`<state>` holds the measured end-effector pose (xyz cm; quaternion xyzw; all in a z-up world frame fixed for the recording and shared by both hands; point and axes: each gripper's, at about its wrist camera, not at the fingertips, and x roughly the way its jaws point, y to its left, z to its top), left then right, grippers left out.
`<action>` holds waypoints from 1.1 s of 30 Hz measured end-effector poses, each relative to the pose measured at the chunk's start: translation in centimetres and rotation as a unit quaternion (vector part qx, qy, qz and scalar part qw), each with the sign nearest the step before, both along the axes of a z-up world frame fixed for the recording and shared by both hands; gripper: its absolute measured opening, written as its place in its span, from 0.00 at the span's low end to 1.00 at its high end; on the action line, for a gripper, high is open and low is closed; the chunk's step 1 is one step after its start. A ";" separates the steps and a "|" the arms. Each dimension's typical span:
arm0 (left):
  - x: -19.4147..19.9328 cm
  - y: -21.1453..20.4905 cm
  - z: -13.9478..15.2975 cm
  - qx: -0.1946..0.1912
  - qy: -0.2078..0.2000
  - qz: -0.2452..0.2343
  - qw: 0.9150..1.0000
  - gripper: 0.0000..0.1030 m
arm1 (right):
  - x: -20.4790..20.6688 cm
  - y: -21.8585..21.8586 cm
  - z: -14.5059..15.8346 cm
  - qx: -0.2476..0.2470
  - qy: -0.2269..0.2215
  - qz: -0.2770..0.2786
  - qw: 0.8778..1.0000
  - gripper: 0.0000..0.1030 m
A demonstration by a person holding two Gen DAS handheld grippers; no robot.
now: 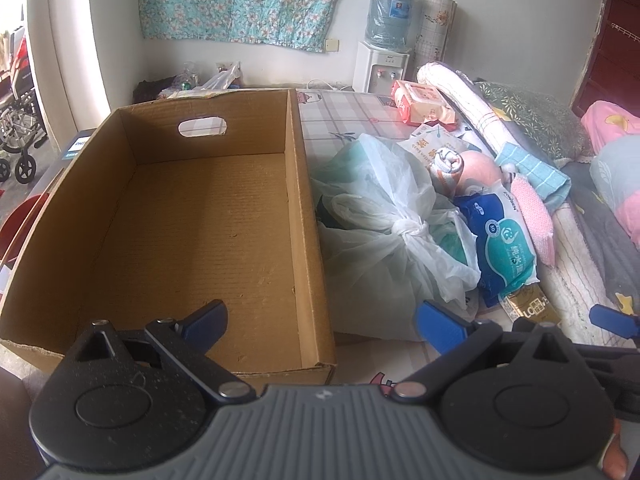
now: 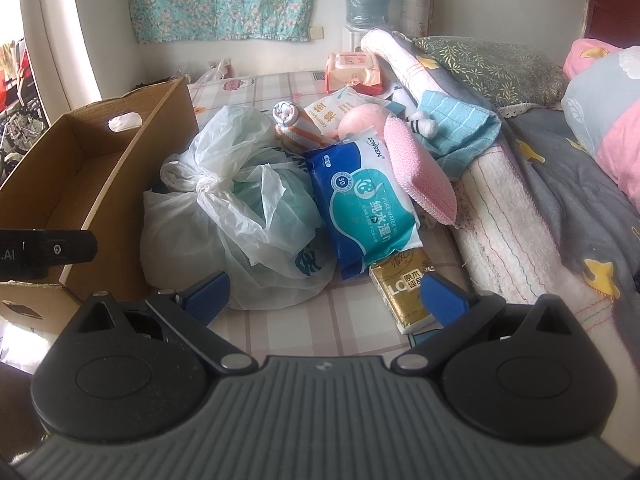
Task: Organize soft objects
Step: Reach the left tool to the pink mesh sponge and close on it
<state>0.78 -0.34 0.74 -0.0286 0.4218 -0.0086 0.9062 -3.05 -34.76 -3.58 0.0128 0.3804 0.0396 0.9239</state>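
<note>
An empty cardboard box [image 1: 208,224] [image 2: 80,168] sits on the checked bed sheet, at the left. Right of it lies a heap of soft things: a knotted white plastic bag [image 1: 384,224] [image 2: 232,208], a blue-green wet-wipe pack [image 1: 504,248] [image 2: 368,208], a pink scrubbing pad [image 1: 532,216] [image 2: 420,168], a rolled striped towel [image 1: 448,164] [image 2: 292,124], a gold tissue pack [image 1: 528,308] [image 2: 404,292] and a light blue cloth [image 1: 532,172] [image 2: 460,128]. My left gripper [image 1: 324,320] hangs open over the box's near right corner. My right gripper [image 2: 324,296] is open in front of the bag and the gold pack, holding nothing.
A rolled white blanket [image 2: 500,208] and grey bedding [image 2: 580,208] with pillows [image 2: 488,64] fill the right side. Orange wipe packs [image 1: 420,102] lie at the back. A water dispenser [image 1: 386,40] stands against the wall. A wheelchair [image 1: 16,120] is at the far left.
</note>
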 end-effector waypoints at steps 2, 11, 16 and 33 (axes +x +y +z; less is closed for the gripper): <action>0.4 -0.4 0.3 0.000 -0.005 -0.014 1.000 0.99 | 0.0 -0.5 -0.2 0.005 -0.003 -0.005 1.000 0.99; 3.3 -3.9 1.0 -0.020 -0.056 -0.097 0.994 0.99 | 1.0 -4.7 -0.7 0.031 -0.038 -0.033 0.998 0.99; 5.7 -6.5 2.2 -0.088 -0.107 -0.142 0.980 0.99 | 2.9 -8.9 -0.3 0.069 -0.062 -0.078 0.993 0.99; 15.1 -20.7 -4.3 -0.069 0.032 -0.220 0.973 0.36 | 6.7 -9.7 -5.0 -0.041 -0.034 -0.050 0.997 0.64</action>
